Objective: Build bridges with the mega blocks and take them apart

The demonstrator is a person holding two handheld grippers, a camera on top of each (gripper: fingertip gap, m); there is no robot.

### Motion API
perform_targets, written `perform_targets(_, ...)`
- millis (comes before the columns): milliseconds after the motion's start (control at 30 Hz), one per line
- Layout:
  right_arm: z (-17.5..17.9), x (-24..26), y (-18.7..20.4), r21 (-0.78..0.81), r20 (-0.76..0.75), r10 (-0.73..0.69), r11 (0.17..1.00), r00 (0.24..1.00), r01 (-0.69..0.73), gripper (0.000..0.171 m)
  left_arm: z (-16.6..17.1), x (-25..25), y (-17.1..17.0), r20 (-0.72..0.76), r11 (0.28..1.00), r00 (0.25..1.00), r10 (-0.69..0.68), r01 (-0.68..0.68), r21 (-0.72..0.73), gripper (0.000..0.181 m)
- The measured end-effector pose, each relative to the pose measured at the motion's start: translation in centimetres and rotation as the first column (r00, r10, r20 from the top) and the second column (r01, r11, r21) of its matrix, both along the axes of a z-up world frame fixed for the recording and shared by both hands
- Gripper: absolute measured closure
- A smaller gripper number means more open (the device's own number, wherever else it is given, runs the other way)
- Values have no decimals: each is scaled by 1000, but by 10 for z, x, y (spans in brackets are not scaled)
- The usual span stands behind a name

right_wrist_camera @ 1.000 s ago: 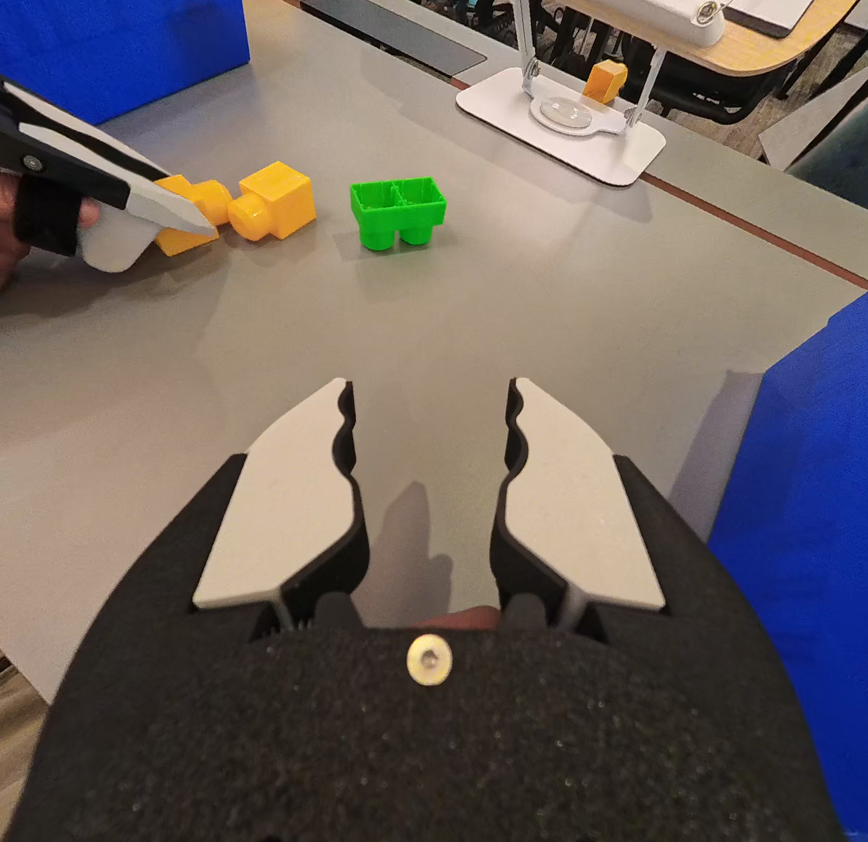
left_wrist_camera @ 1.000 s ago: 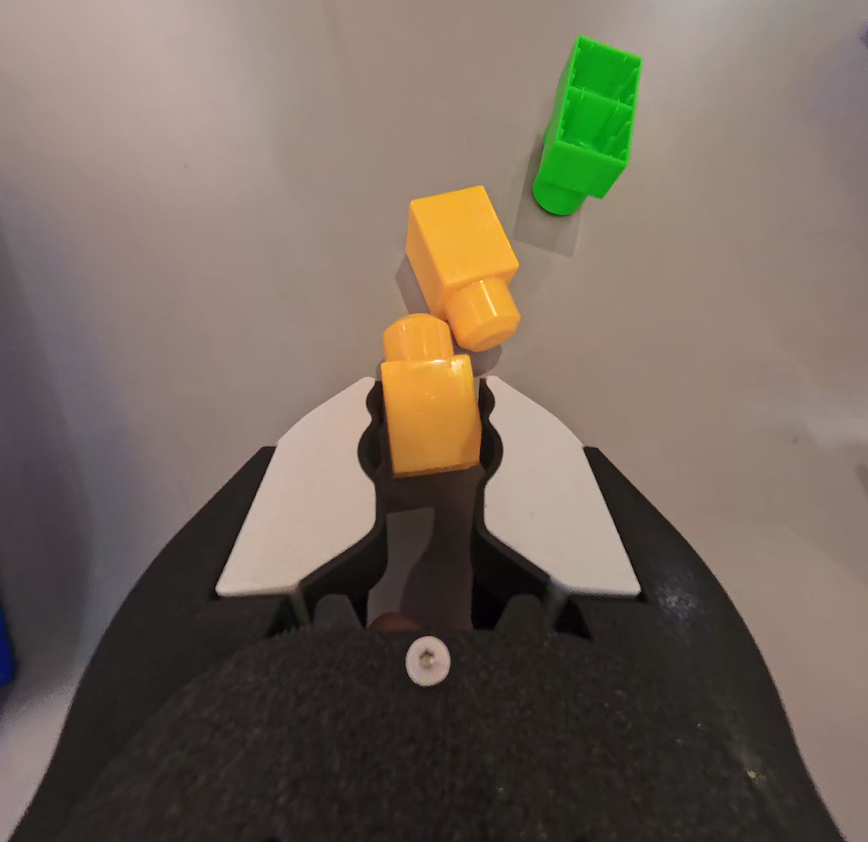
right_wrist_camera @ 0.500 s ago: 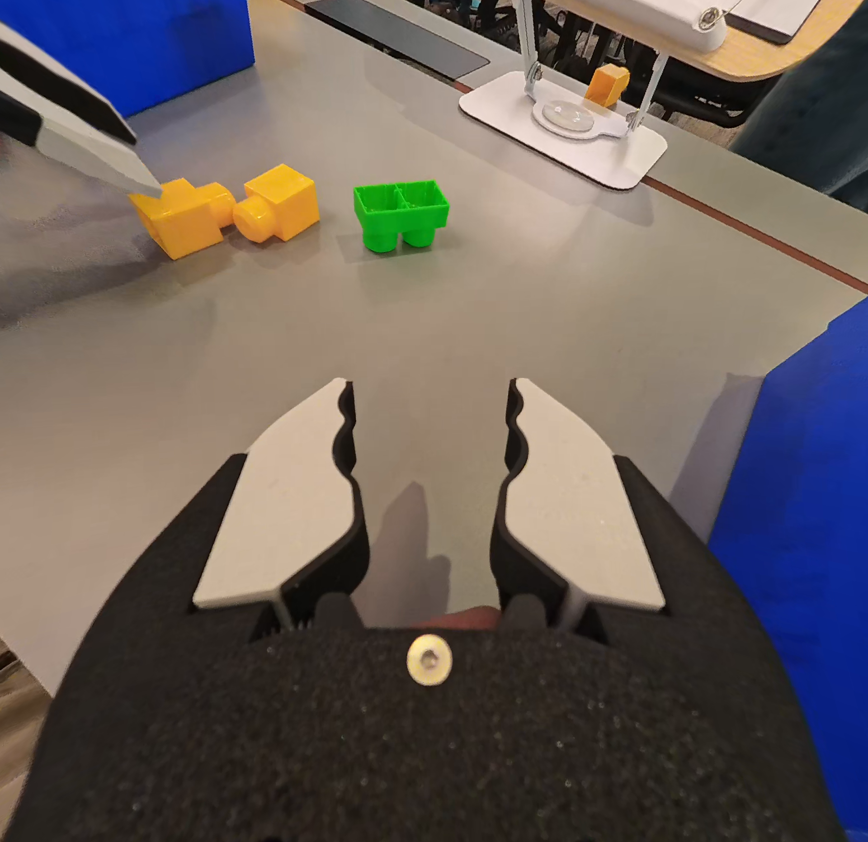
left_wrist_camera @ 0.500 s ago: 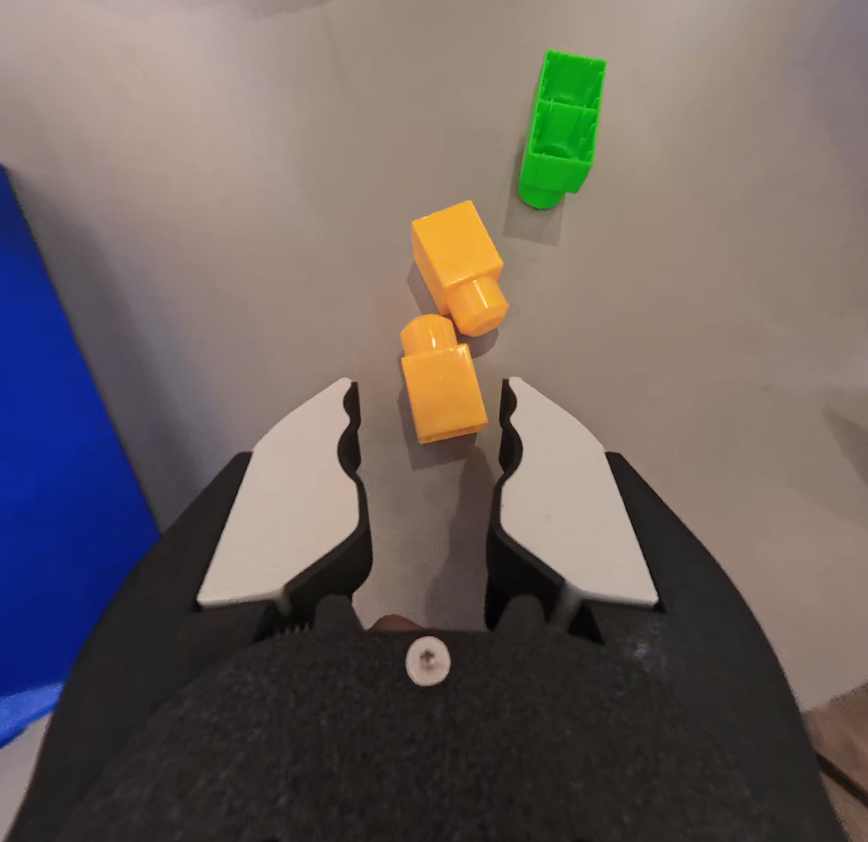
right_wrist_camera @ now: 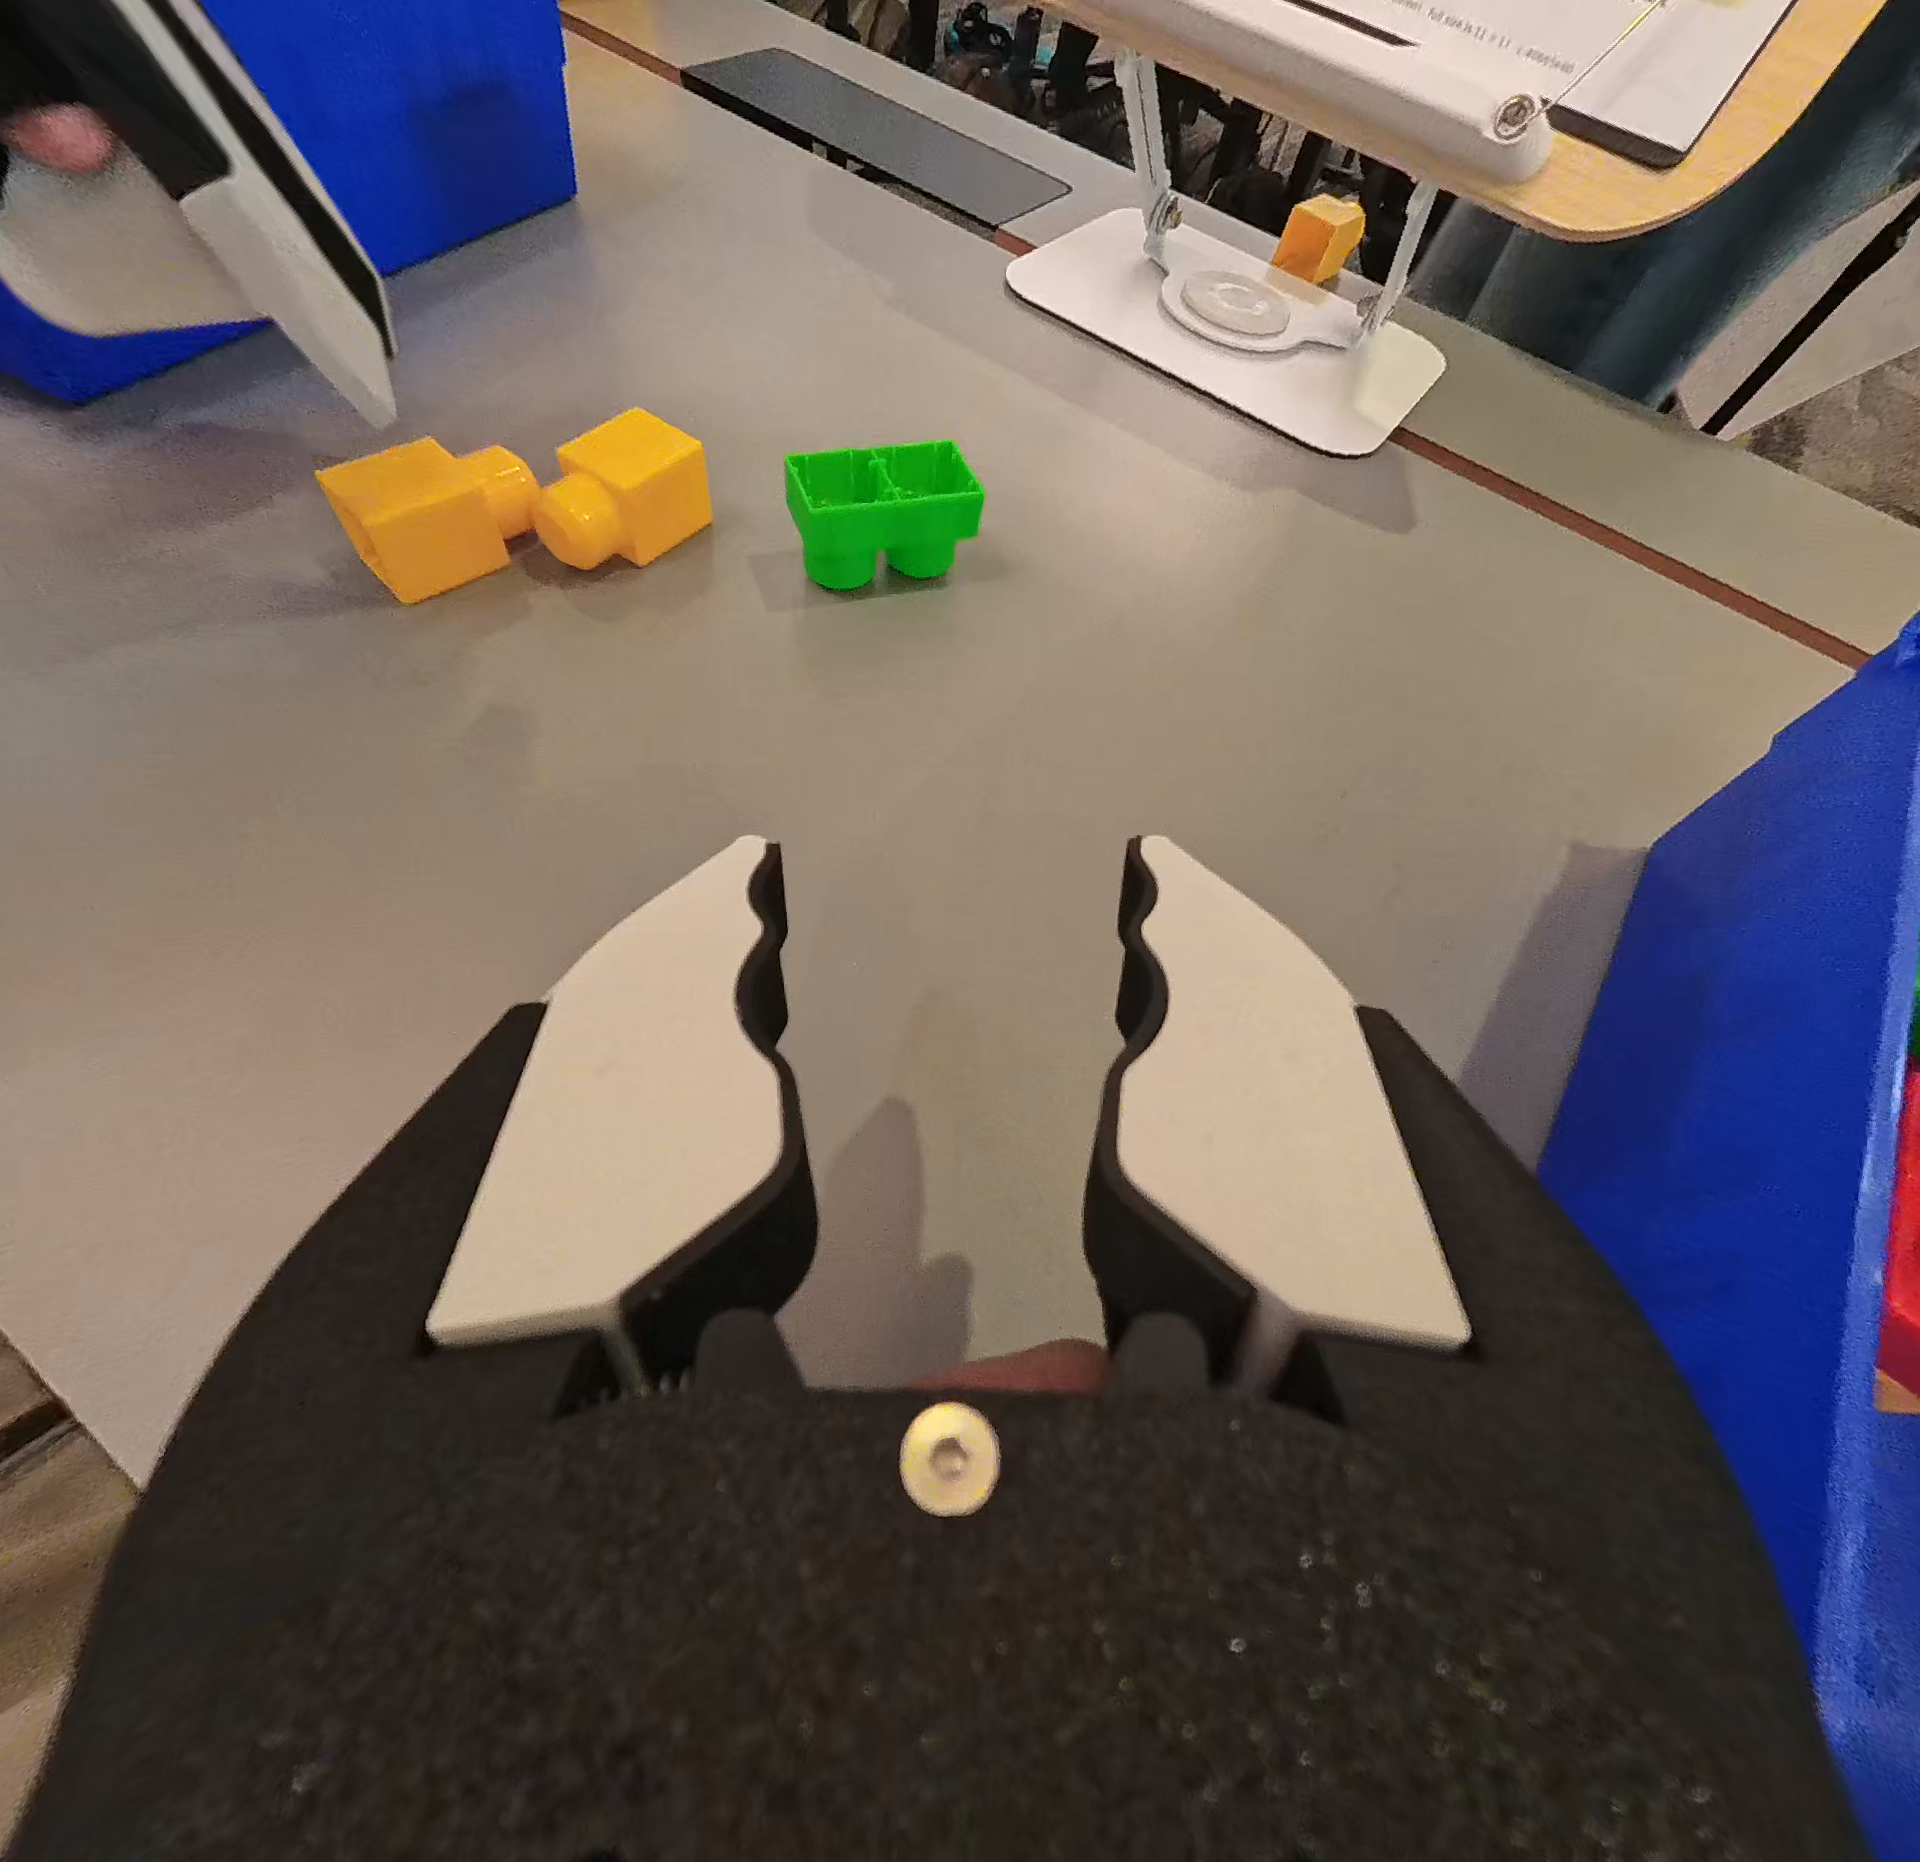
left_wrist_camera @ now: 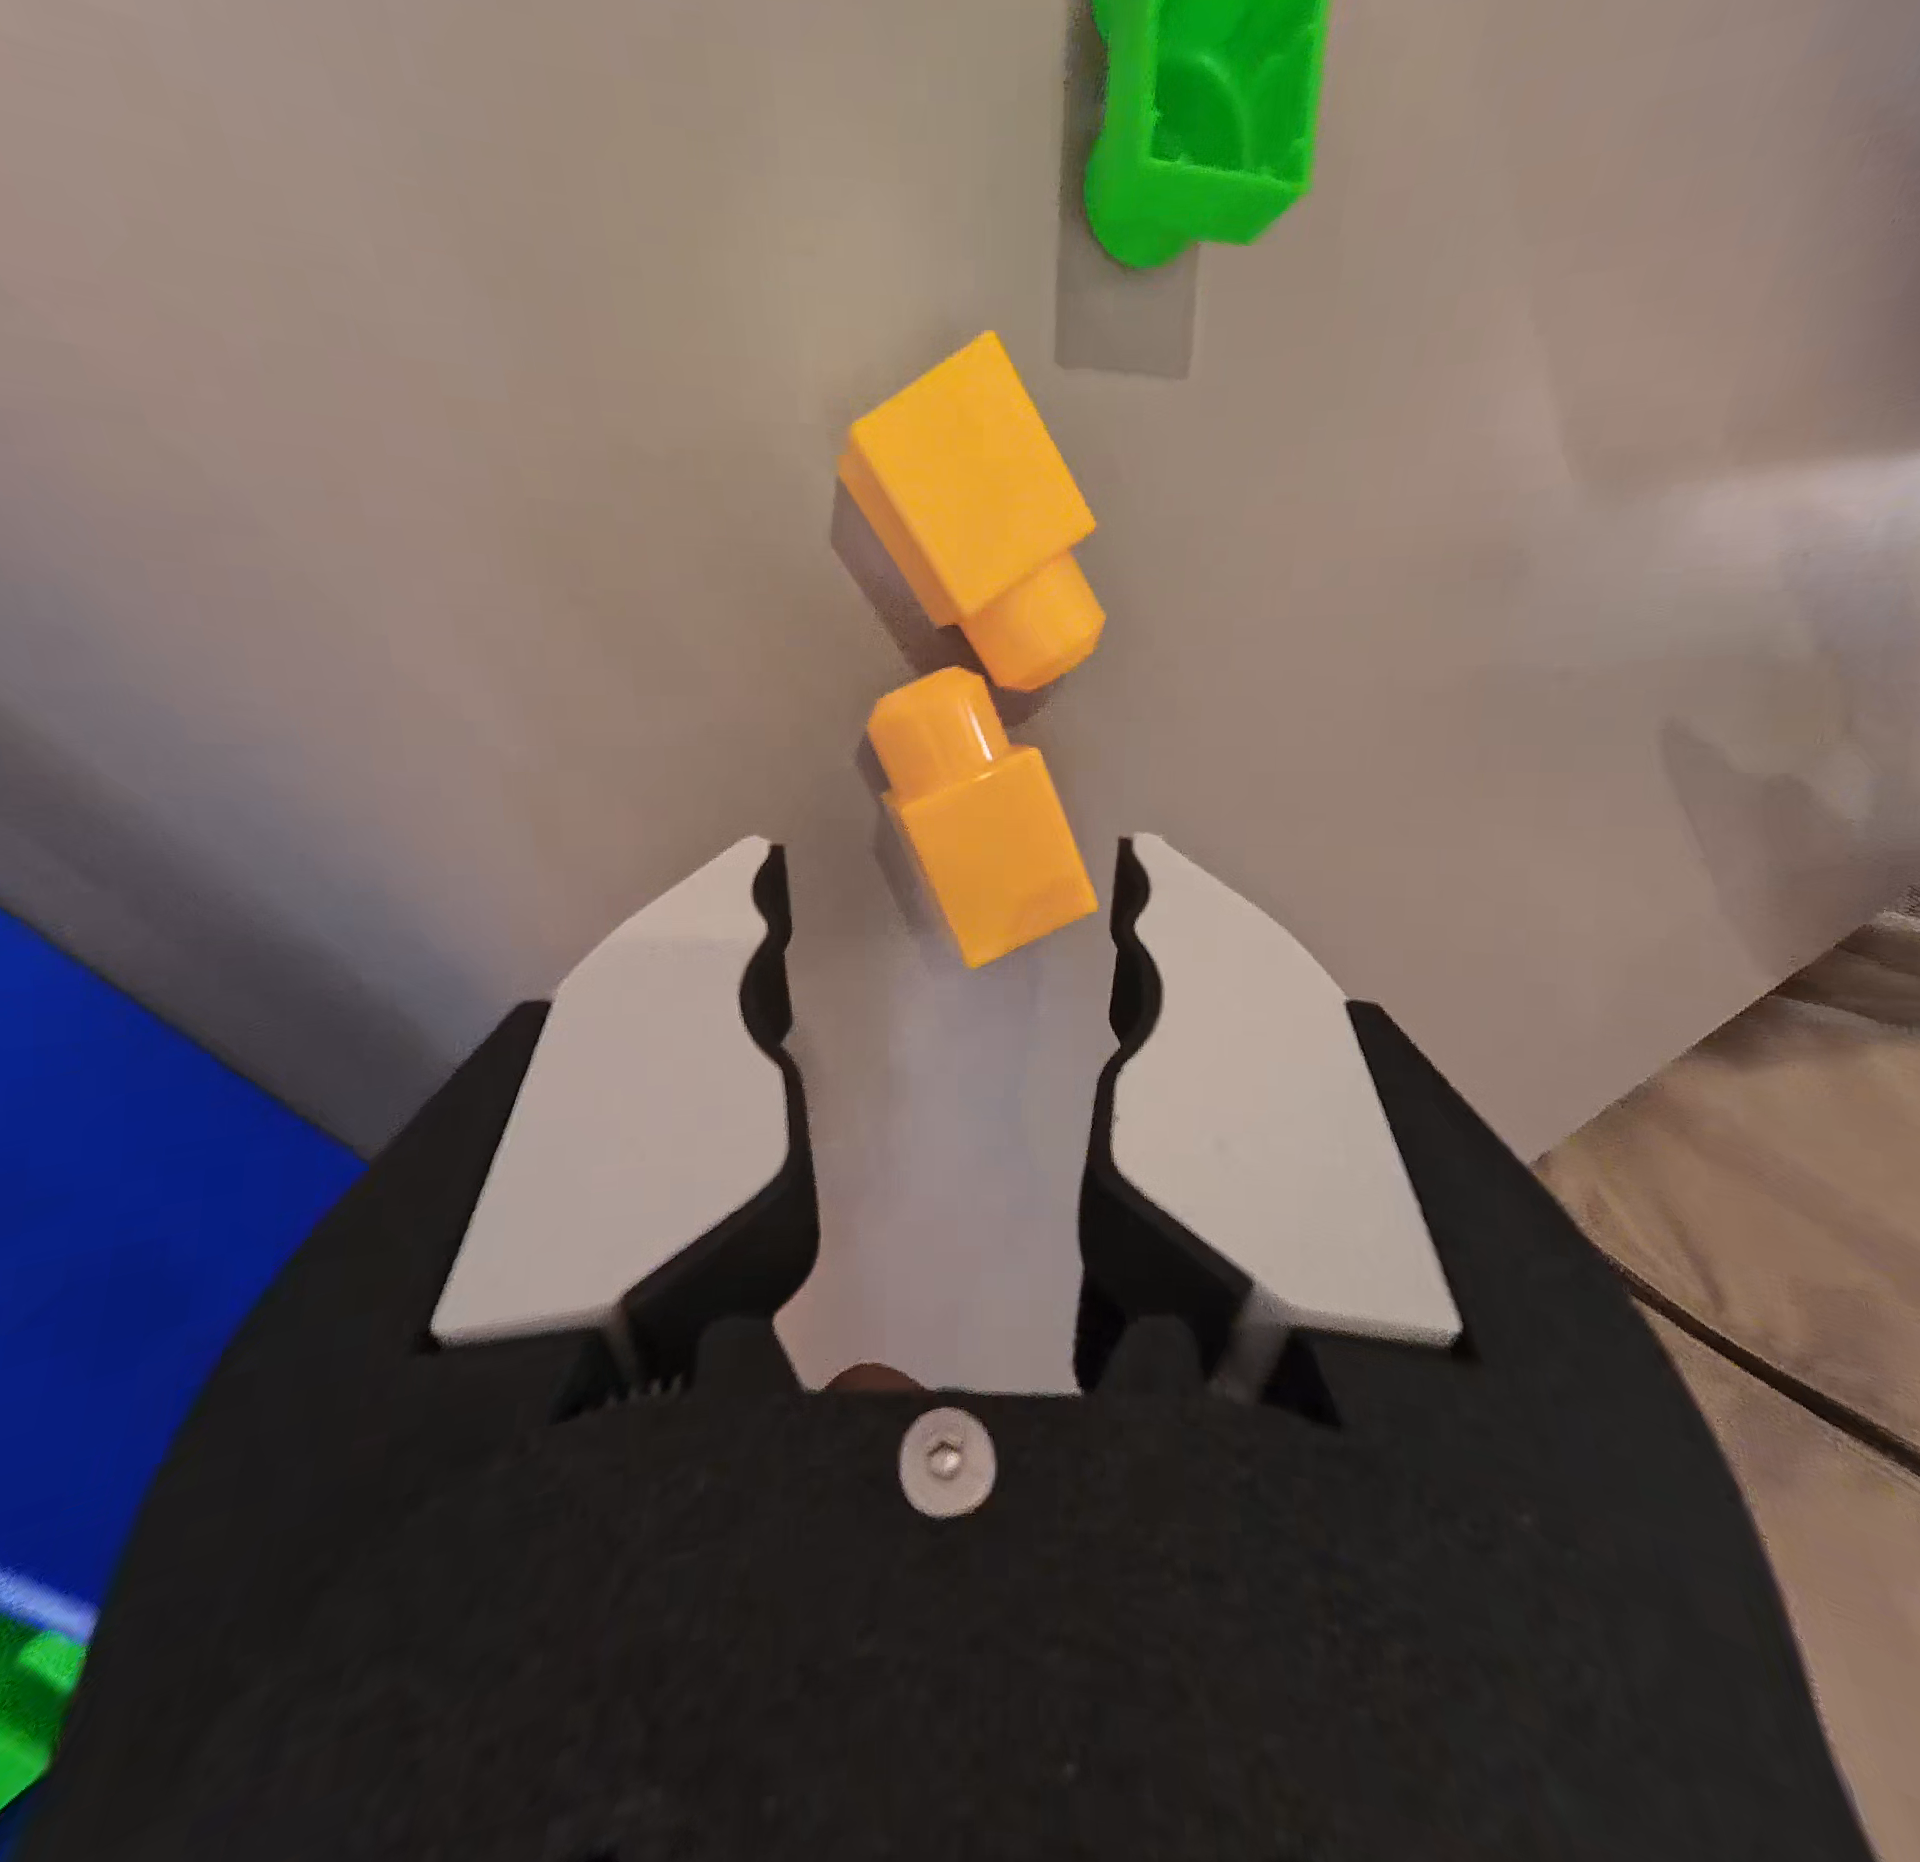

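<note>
Two orange single-stud blocks lie on their sides on the grey table, studs facing each other: the near one [left_wrist_camera: 985, 844] [right_wrist_camera: 421, 529] and the far one [left_wrist_camera: 971, 508] [right_wrist_camera: 636, 501]. A green two-stud block [left_wrist_camera: 1205, 98] [right_wrist_camera: 883, 508] lies upside down beyond them. My left gripper [left_wrist_camera: 951, 856] is open and empty, raised just behind the near orange block; it also shows in the right wrist view [right_wrist_camera: 301, 254]. My right gripper [right_wrist_camera: 951, 856] is open and empty, over bare table well short of the blocks.
A blue bin [right_wrist_camera: 416, 119] stands at the far left and another blue bin [right_wrist_camera: 1787, 1137] at the right. A white stand [right_wrist_camera: 1236, 337] holding a board sits at the table's far edge. The table edge and floor [left_wrist_camera: 1714, 1137] show at the right of the left wrist view. To the green two-stud block [left_wrist_camera: 1205, 98]: left tips about 15 cm, right tips about 20 cm.
My left gripper opened, let go of the near orange block, then drew back and rose away from it. The block now lies on the table. The right gripper stayed open, almost still.
</note>
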State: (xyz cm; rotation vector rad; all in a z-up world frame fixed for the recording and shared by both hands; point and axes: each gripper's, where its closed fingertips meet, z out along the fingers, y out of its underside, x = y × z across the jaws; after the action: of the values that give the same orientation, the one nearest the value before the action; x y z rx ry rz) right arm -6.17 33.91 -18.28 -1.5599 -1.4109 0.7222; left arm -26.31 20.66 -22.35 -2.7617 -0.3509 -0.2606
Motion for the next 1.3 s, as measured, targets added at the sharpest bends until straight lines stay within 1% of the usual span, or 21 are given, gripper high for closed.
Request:
perform_targets(67,1,1,0,0,-3,0,1000,1000,0,110,-3,-2,1,15,999,1000,-6,7,-43,124)
perform_targets(167,1,1,-1,0,-3,3,1000,1000,-3,110,-13,-9,3,-66,990,996,-63,54,-128,124)
perform_targets(200,2,1,-1,0,-4,4,1000,1000,-4,110,-16,-8,3,-71,985,994,-82,70,-156,124)
perform_targets(367,2,2,0,-10,-9,7,1000,1000,-7,110,-28,15,12,31,968,994,-100,105,-228,121)
perform_targets(500,2,3,1,-14,-11,7,1000,1000,-7,110,-40,18,9,43,953,994,-103,111,-283,124)
perform_targets(533,2,3,1,-15,-12,6,1000,1000,-7,110,-42,17,9,33,950,993,-109,114,-292,125)
perform_targets(633,2,3,2,-18,-11,6,1000,1000,-7,110,-43,17,8,30,946,992,-121,125,-301,142)
perform_targets(833,0,3,2,-18,-5,5,1000,1000,-5,110,-44,13,9,1,944,988,-156,150,-294,144)
perform_targets(900,1,4,3,-16,-6,3,1000,1000,-3,110,-43,13,10,-8,955,987,-162,154,-253,144)
perform_targets(1000,0,5,5,-17,-7,-2,1000,1000,2,110,-40,13,14,-41,978,987,-153,145,-148,144)
perform_targets(1067,0,5,5,-16,-6,-3,1000,1000,3,110,-35,17,18,-53,991,990,-132,130,-41,144)
perform_targets(1133,0,4,5,-17,-8,-1,1000,1000,1,110,-31,16,18,-98,994,991,-96,100,43,144)
perform_targets(1233,-1,2,2,-15,-11,7,1000,1000,-7,110,-23,20,24,-144,974,989,-35,66,216,144)
perform_targets(1300,-1,1,0,-11,-9,13,1000,1000,-13,110,-18,25,28,-156,945,988,0,50,323,144)
